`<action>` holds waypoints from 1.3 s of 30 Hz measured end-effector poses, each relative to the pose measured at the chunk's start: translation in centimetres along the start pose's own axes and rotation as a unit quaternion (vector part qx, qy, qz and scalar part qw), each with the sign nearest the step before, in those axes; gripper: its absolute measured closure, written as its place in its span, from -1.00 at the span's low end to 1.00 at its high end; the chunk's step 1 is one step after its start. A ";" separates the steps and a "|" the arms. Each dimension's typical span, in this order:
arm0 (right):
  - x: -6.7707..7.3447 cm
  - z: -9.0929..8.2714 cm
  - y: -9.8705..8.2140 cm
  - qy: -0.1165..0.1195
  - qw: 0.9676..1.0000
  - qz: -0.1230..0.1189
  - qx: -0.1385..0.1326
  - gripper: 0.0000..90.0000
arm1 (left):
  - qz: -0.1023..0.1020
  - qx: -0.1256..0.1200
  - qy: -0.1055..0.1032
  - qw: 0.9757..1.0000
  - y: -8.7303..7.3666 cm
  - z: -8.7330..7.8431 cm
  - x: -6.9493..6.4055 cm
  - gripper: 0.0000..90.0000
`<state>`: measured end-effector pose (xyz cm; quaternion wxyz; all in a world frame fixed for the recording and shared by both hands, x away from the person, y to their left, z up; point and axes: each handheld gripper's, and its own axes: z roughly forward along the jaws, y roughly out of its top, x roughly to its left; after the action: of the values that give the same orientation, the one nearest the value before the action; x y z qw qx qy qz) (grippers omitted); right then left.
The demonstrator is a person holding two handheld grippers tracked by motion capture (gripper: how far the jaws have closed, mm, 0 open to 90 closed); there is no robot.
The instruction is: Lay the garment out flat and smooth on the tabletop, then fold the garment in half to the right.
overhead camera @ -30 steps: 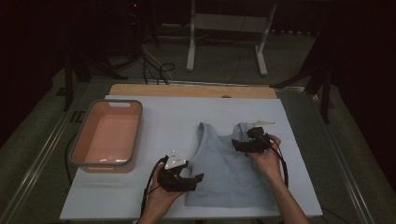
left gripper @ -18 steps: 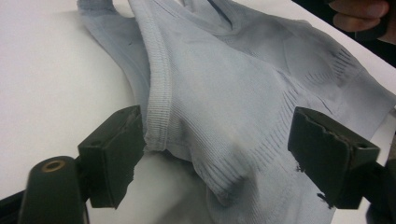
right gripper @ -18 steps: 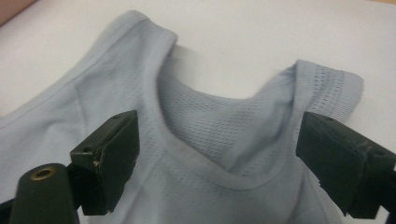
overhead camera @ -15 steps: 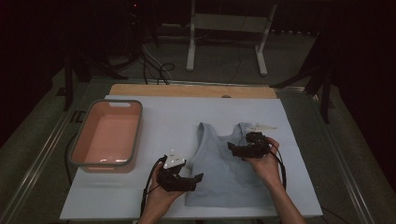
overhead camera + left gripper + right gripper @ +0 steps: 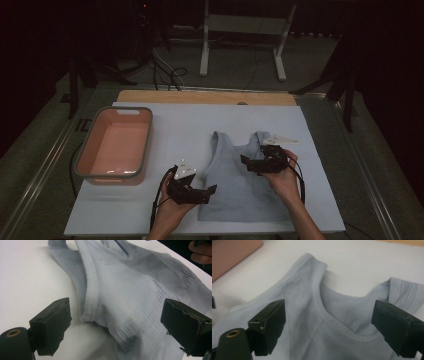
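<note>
Blue vest [image 5: 240, 185] now free of wider-spread left gripper [image 5: 206, 192] fingers.

The high view looks forward and down from above the person's edge of the table [image 5: 150, 220], far enough back to take in the whole white top and the dark floor beyond. The pale blue vest [image 5: 240, 185] lies right of centre in it. The left gripper view sits low and very close, looking between its own tongs [image 5: 116, 327] across the vest [image 5: 130, 297] from its armhole side. The right gripper view, equally close, looks between its tongs [image 5: 337, 327] at the vest's neckline [image 5: 342, 315]. All three views share the vest.
</note>
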<state>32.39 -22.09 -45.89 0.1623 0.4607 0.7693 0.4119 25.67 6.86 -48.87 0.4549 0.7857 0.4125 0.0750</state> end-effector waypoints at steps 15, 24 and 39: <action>0.9 -0.6 -0.3 0.008 1.000 -0.014 -0.008 -0.75 | -0.005 0.010 0.002 1.000 -0.4 0.4 0.1 -0.76; 0.7 -0.7 -0.6 0.007 1.000 -0.012 -0.009 -0.75 | -0.010 0.020 -0.001 1.000 -0.8 1.2 0.2 -0.70; 1.0 -0.9 -0.8 0.014 0.999 -0.020 -0.020 -0.75 | -0.022 0.047 -0.013 0.999 -1.3 2.4 -0.3 -0.54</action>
<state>30.86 -21.82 -45.82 0.1687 0.4360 0.7721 0.4306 25.87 5.37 -51.19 0.4244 0.7977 0.4270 0.0354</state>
